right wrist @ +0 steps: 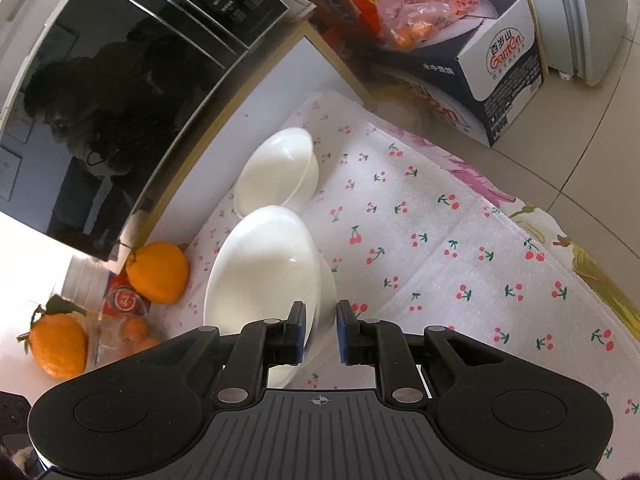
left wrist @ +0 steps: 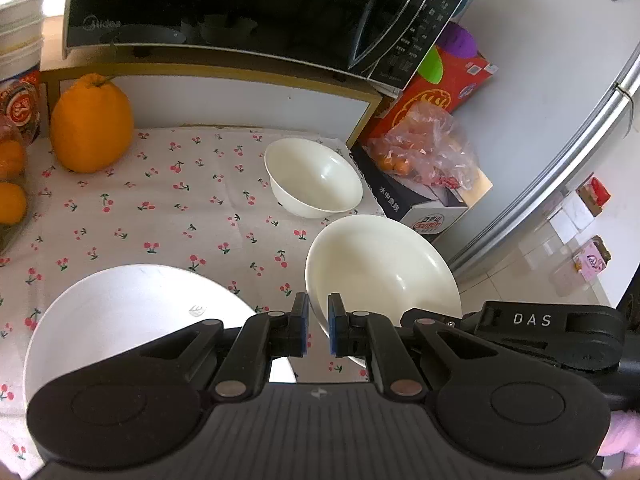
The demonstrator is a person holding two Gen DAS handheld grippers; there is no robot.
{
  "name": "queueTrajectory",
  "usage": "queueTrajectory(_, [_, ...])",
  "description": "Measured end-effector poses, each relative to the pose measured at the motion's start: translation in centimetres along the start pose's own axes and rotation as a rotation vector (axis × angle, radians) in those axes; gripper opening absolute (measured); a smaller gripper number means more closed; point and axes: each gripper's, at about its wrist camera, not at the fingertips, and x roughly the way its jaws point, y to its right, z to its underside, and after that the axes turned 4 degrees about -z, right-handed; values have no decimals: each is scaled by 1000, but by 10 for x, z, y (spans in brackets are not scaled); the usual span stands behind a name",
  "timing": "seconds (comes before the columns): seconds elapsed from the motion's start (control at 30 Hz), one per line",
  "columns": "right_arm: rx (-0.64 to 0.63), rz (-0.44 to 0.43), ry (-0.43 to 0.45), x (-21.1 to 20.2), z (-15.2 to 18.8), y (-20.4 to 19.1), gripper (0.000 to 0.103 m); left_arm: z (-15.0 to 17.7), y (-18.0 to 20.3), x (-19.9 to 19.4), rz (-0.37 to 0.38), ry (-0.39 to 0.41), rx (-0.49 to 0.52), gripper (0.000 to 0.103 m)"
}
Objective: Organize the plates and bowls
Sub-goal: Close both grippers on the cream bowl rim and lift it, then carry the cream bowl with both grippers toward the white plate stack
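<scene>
A large cream bowl (left wrist: 384, 268) (right wrist: 264, 268) is held tilted above the cherry-print cloth. My right gripper (right wrist: 320, 332) is shut on its near rim; that gripper's body also shows in the left wrist view (left wrist: 532, 332). A small white bowl (left wrist: 314, 178) (right wrist: 280, 172) sits on the cloth behind it. A white plate (left wrist: 132, 320) lies at the near left. My left gripper (left wrist: 318, 330) hovers between the plate and the large bowl, its jaws a narrow gap apart and holding nothing.
A black microwave (left wrist: 248, 12) stands on a shelf at the back. A big orange (left wrist: 91, 124) and smaller ones sit at the left. Cardboard boxes (left wrist: 424, 200) with a bag of fruit stand to the right, beside the fridge (left wrist: 560, 100).
</scene>
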Motion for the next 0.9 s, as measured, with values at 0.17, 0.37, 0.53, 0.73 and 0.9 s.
queueTrajectory(0.17, [-3, -24, -8, -8, 3, -5, 17, 4, 4, -14, -26, 16, 24, 9])
queueTrajectory(0.37, [-30, -42, -12, -19, 8, -12, 17, 11, 5, -26, -47, 29, 37, 9])
queueTrajectory(0.53, [-55, -49, -20, -27, 13, -17, 17, 17, 6, -34, -60, 29, 35, 9])
queueTrajectory(0.73, [-75, -68, -27, -37, 17, -21, 17, 26, 8, -43, -76, 27, 47, 9])
queueTrajectory(0.9, [-95, -80, -33, -47, 22, -24, 17, 34, 7, -52, -74, 22, 49, 10])
